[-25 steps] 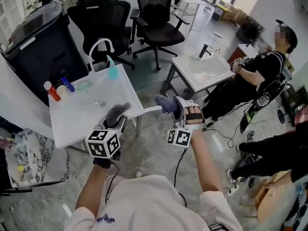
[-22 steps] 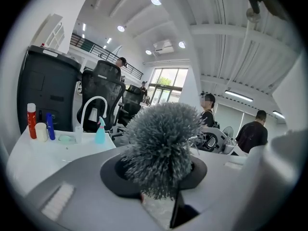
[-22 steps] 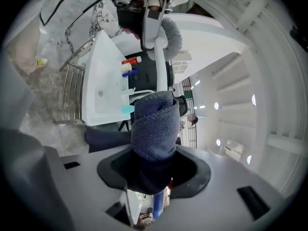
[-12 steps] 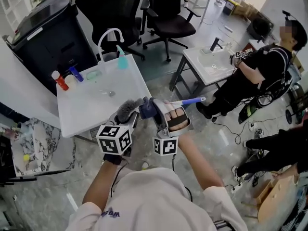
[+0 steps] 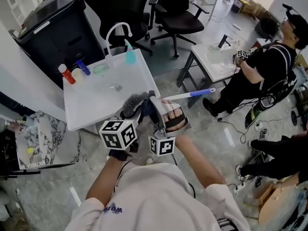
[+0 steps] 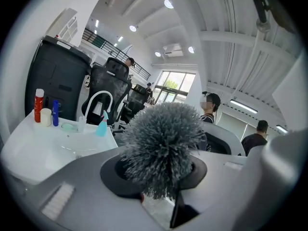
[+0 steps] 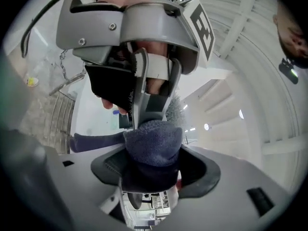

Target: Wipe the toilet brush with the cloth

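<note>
While brush [image 5: 134, 103] is held, white sink table [image 5: 91, 110] w/ chairs [image 5: 180, 19] behind.

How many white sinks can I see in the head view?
2. One sink is at centre-left, with bottles on its far-left corner. The second sink is at upper right, beside a seated person. Others may lie outside the view.

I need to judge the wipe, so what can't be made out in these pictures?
1. Where the cloth meets the toilet brush handle: head view, under the cloth and the right hand; right gripper view, the cloth blocks it.
2. Where the left gripper holds the brush: left gripper view, the bristles cover it.
3. Labels on the bottles: head view, too small.
</note>
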A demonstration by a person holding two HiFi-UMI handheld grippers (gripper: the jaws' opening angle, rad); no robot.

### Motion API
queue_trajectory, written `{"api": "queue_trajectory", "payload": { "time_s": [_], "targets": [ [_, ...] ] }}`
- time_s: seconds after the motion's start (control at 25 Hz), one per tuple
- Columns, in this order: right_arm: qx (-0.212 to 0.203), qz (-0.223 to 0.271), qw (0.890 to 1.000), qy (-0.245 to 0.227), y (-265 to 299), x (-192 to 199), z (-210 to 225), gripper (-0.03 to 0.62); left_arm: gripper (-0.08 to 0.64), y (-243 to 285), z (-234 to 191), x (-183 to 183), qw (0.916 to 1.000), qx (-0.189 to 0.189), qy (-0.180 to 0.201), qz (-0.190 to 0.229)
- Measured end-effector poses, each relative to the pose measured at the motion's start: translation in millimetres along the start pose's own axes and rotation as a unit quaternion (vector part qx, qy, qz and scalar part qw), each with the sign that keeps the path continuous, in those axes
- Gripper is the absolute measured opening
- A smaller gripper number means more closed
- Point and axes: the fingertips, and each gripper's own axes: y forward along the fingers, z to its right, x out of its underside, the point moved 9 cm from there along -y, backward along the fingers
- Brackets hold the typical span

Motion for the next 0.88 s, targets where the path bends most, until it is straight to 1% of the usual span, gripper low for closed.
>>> {"api": "queue_trajectory", "payload": {
  "time_s": [0.12,0.16,0.28,0.44,0.52,0.6,0.72,0.88],
  "targets": [
    [0.009,0.002,1.000,-0.013,-2.3,5.1,1.7,0.197,0.132,-1.3,-2.0,1.5,0.9999,-0.004,0.008,-0.006],
    [0.006,0.003,1.000,-0.016,-3.6,7.5,1.5,0.181,0.133,-2.2,-2.4,2.4,0.9999,-0.006,0.013,-0.008],
    [-0.012,-0.006,1.000,-0.012,-5.7,17.1,0.4,0.161,0.133,-4.4,-2.7,2.7,0.9991,-0.017,0.036,-0.012],
    [-0.040,-0.041,0.998,0.003,-1.6,38.3,0.2,0.151,0.134,-3.0,-6.1,-0.2,0.9963,-0.032,0.079,-0.011],
    [-0.059,-0.062,0.996,0.022,-0.5,48.6,-0.6,0.149,0.135,-4.7,-11.0,0.4,0.9942,-0.035,0.101,-0.009],
    [-0.078,-0.079,0.992,0.052,-4.0,58.5,0.7,0.149,0.135,-9.1,-16.1,3.1,0.9925,-0.037,0.116,-0.008],
    [-0.093,-0.102,0.987,0.086,-10.1,76.4,6.4,0.149,0.135,-13.0,-20.6,4.7,0.9924,-0.038,0.117,-0.001],
    [-0.093,-0.131,0.984,0.076,-14.6,100.8,7.6,0.148,0.135,-15.3,-21.9,2.9,0.9925,-0.042,0.115,0.000]
  ]
}}
